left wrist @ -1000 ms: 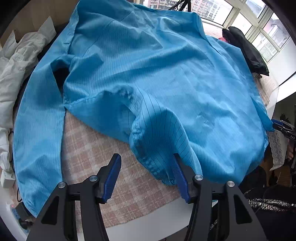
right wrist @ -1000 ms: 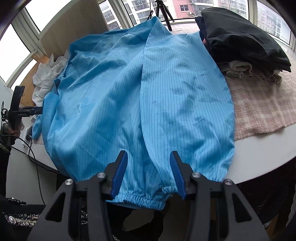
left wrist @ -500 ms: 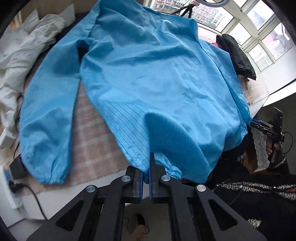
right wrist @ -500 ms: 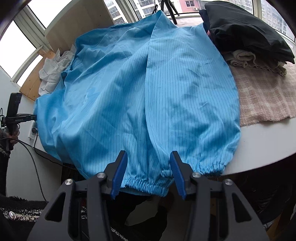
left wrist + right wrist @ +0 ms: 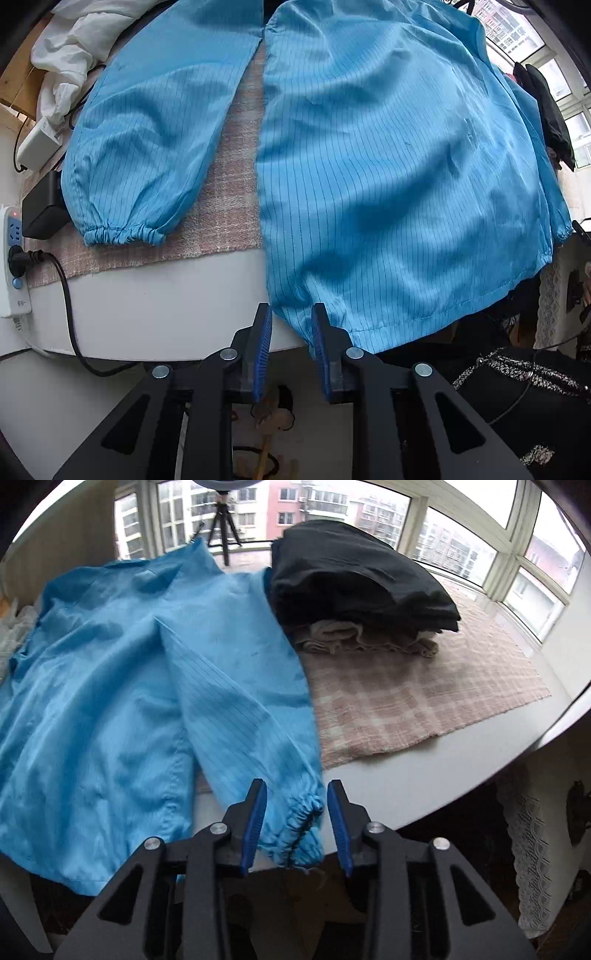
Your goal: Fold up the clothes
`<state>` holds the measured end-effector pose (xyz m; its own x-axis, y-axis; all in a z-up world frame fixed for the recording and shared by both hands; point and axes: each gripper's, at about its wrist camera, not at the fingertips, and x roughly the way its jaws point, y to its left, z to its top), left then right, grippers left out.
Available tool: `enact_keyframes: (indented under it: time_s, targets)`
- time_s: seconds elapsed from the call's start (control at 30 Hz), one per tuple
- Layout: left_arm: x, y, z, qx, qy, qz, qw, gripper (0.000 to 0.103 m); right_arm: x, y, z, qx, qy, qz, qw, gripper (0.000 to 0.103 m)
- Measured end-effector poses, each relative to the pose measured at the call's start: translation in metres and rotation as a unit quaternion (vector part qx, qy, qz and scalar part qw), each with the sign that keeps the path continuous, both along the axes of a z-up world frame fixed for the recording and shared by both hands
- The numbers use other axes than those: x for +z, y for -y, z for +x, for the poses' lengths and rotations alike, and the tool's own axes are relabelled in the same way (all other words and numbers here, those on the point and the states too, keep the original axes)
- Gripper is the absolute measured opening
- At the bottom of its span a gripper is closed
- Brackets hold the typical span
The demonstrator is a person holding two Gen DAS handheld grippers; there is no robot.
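Note:
A light blue pinstriped jacket (image 5: pixel 388 166) lies spread on the table, its hem hanging over the near edge. My left gripper (image 5: pixel 291 308) points down at the hem's left corner (image 5: pixel 295 321). Its jaws are opening, and the corner hangs between them without being pressed. The jacket's left sleeve (image 5: pixel 147 140) lies flat beside the body. In the right wrist view the other sleeve (image 5: pixel 240 709) runs toward me. Its gathered cuff (image 5: pixel 295 819) sits between the jaws of my right gripper (image 5: pixel 296 783), which are closing, with a gap at the right pad.
A stack of folded clothes, black (image 5: pixel 354 579) over beige (image 5: pixel 351 635), stands behind the right sleeve on the pink checked cloth (image 5: pixel 424 694). White garments (image 5: pixel 74 44), a black adapter (image 5: pixel 40 210) and a power strip (image 5: pixel 13 258) crowd the left end. A person's dark clothing (image 5: pixel 517 406) shows below the table.
My left gripper shut on the hem corner, drew it toward the table edge so the jacket flattened, and its jaws have parted again. The right view tilted up; the cuff now lies between its jaws.

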<state>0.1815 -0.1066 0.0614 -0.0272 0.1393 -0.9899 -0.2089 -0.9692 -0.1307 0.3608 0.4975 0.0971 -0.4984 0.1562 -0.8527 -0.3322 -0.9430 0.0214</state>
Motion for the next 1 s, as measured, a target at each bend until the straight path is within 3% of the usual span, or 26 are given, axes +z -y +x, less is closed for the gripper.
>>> enact_keyframes:
  time_s: [0.1,0.17,0.33,0.47,0.5,0.57,0.63,0.83,1.0]
  targets:
    - [-0.001,0.001,0.003,-0.007,-0.004,0.002,1.0,0.022,-0.011,0.031,-0.002,0.057,0.012,-0.097,0.994,0.044]
    - [-0.002,0.006,0.003,-0.001,-0.009,0.004,1.0,0.028,-0.031,0.046,-0.009,0.065,0.042,-0.108,0.991,0.044]
    - [-0.008,0.023,0.007,0.017,-0.011,0.018,0.9996,0.034,-0.06,0.064,-0.022,0.058,0.092,-0.11,0.988,0.045]
    - [-0.017,0.027,0.005,0.029,-0.008,0.029,0.9991,0.037,-0.06,0.08,-0.025,0.084,0.092,-0.096,0.988,0.046]
    - [-0.019,0.027,0.004,0.029,-0.007,0.032,0.999,0.036,-0.059,0.083,-0.026,0.091,0.09,-0.095,0.987,0.043]
    - [-0.019,0.023,0.002,0.02,-0.008,0.032,0.9993,0.033,-0.059,0.091,-0.027,0.11,0.088,-0.087,0.986,0.01]
    - [-0.02,0.02,0.001,0.01,-0.009,0.032,0.9994,0.011,-0.059,0.096,-0.03,0.124,0.084,-0.095,0.984,0.005]
    - [-0.022,0.017,0.008,-0.025,0.0,0.022,0.9994,0.01,-0.028,0.078,-0.017,0.12,0.075,-0.061,0.988,0.003]
    - [-0.018,0.038,0.013,-0.018,0.009,0.016,0.9997,0.014,-0.04,0.076,-0.028,0.12,0.125,-0.058,0.983,0.009]
